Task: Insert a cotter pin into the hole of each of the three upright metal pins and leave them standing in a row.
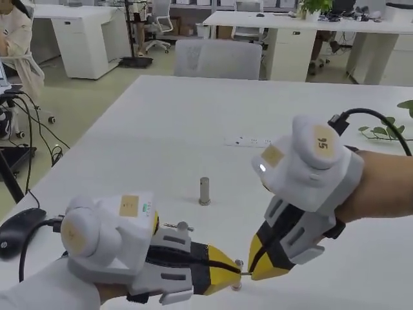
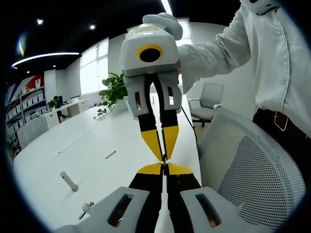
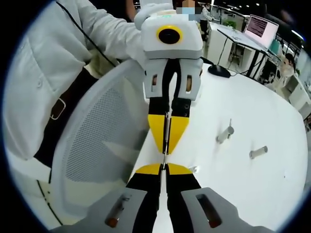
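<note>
Cotter pin (image 3: 165,138) in left fingers (image 3: 156,133), touching right fingers (image 3: 148,169)

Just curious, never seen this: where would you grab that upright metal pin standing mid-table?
Probably the metal pin by its upper shaft, coming down from above, a jaw each side: it stands upright, free all round, with a wider foot on the table.

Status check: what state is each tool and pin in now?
left tool: shut, tip meeting the right tool's.
right tool: shut.
far metal pin: upright, bare.
near metal pin: upright, cotter pin through it.
third metal pin: at the tool tips, mostly hidden.
loose cotter pin: lying flat.
</note>
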The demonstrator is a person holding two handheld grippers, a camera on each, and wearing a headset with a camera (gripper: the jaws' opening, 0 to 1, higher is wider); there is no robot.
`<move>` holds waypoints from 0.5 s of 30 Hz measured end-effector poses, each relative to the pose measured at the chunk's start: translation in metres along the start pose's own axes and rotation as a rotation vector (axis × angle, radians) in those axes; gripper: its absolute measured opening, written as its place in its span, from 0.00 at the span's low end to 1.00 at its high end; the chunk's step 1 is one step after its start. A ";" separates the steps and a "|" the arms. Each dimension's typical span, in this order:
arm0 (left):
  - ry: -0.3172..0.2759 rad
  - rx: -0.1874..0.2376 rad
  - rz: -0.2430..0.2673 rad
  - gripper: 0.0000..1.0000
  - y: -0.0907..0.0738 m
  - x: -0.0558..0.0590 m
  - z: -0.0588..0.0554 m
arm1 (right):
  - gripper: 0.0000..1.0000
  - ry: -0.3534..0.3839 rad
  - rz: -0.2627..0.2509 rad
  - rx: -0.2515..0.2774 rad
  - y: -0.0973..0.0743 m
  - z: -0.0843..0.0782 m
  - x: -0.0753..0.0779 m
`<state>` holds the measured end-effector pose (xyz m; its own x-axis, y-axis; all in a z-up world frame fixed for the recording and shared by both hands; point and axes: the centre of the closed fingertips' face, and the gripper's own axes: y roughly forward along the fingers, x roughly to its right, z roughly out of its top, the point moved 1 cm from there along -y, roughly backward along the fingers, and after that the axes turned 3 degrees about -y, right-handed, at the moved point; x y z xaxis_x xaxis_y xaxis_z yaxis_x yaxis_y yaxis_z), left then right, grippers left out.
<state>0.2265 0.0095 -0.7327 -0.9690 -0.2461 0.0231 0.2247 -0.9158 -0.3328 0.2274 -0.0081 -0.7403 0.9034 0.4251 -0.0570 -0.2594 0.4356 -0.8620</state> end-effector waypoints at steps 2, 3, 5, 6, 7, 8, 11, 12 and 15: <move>-0.002 -0.001 -0.002 0.00 0.000 0.000 0.000 | 0.04 0.003 -0.002 0.000 0.000 0.000 0.000; -0.002 -0.002 -0.002 0.00 0.001 0.000 0.000 | 0.04 0.004 -0.002 -0.003 0.000 0.000 0.000; -0.003 -0.004 -0.002 0.00 0.001 0.000 0.000 | 0.04 0.003 -0.005 -0.006 0.000 -0.001 0.000; -0.004 -0.004 -0.002 0.00 0.001 0.000 0.000 | 0.04 0.001 -0.007 -0.007 0.000 -0.001 0.000; -0.005 -0.005 -0.001 0.00 0.001 0.000 0.000 | 0.04 0.002 -0.008 -0.008 0.000 -0.001 0.000; -0.005 -0.005 0.000 0.00 0.001 -0.001 0.000 | 0.04 0.004 -0.011 -0.008 0.000 -0.001 0.001; -0.004 -0.001 0.006 0.00 0.000 -0.002 0.000 | 0.04 0.010 -0.022 -0.008 0.000 -0.001 0.002; -0.007 0.000 0.006 0.00 0.000 -0.002 0.001 | 0.04 0.015 -0.023 -0.007 -0.001 -0.001 0.003; -0.007 0.001 0.011 0.00 0.001 -0.003 0.001 | 0.03 0.022 -0.033 -0.009 -0.001 -0.001 0.004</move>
<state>0.2300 0.0091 -0.7326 -0.9657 -0.2583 0.0257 0.2354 -0.9134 -0.3322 0.2318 -0.0081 -0.7402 0.9188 0.3928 -0.0398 -0.2266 0.4420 -0.8679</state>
